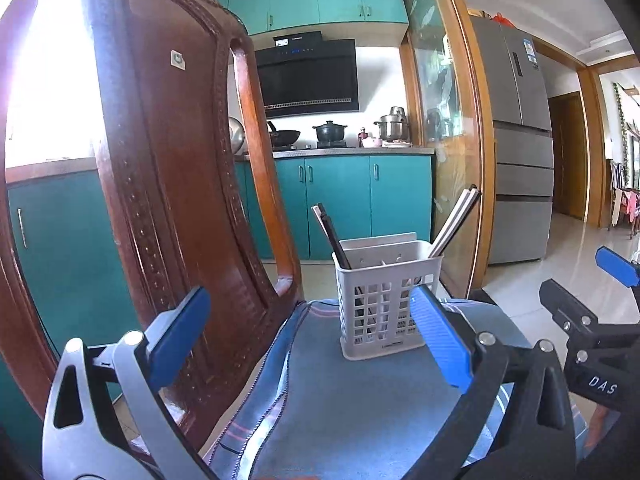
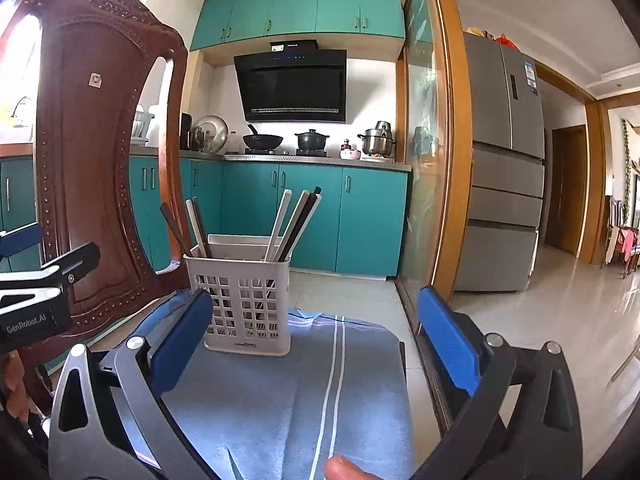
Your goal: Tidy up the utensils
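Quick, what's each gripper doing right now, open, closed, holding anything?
Left gripper: open, holding nothing, jaws wide apart short of the utensil basket.
Right gripper: open, holding nothing, also short of the basket.

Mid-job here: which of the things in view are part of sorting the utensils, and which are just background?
Part of the job:
- white basket
- chopsticks standing in it
- left gripper and right gripper, both open and empty

Just around:
- blue cloth under the basket
- wooden chair
- pots on the stove
- fridge
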`<state>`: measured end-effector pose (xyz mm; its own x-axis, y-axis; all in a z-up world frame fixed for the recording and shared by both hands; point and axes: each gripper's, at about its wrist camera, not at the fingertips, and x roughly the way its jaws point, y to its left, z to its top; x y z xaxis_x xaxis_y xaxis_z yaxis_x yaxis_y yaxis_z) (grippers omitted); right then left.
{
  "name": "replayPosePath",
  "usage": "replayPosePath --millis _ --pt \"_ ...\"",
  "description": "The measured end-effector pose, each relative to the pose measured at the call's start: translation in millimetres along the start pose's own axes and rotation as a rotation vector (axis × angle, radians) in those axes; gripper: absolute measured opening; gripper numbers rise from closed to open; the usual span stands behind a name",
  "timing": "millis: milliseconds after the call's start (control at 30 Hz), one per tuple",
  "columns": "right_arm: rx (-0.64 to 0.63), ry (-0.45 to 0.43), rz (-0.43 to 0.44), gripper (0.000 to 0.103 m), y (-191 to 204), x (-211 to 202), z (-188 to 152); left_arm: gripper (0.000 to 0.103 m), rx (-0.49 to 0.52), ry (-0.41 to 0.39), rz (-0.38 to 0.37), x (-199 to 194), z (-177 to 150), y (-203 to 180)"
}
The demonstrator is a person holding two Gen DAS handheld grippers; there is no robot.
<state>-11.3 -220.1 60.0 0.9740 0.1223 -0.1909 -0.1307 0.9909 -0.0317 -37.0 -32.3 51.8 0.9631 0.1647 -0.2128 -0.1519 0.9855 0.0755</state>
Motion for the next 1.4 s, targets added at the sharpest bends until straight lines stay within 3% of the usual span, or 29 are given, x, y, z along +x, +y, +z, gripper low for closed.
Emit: replayPosePath --millis 1400 --pt "0.012 0.03 0.016 0.1 0.1 9.6 -6.2 0.099 -0.007 0.04 -0.007 -2.1 -4.2 -14.0"
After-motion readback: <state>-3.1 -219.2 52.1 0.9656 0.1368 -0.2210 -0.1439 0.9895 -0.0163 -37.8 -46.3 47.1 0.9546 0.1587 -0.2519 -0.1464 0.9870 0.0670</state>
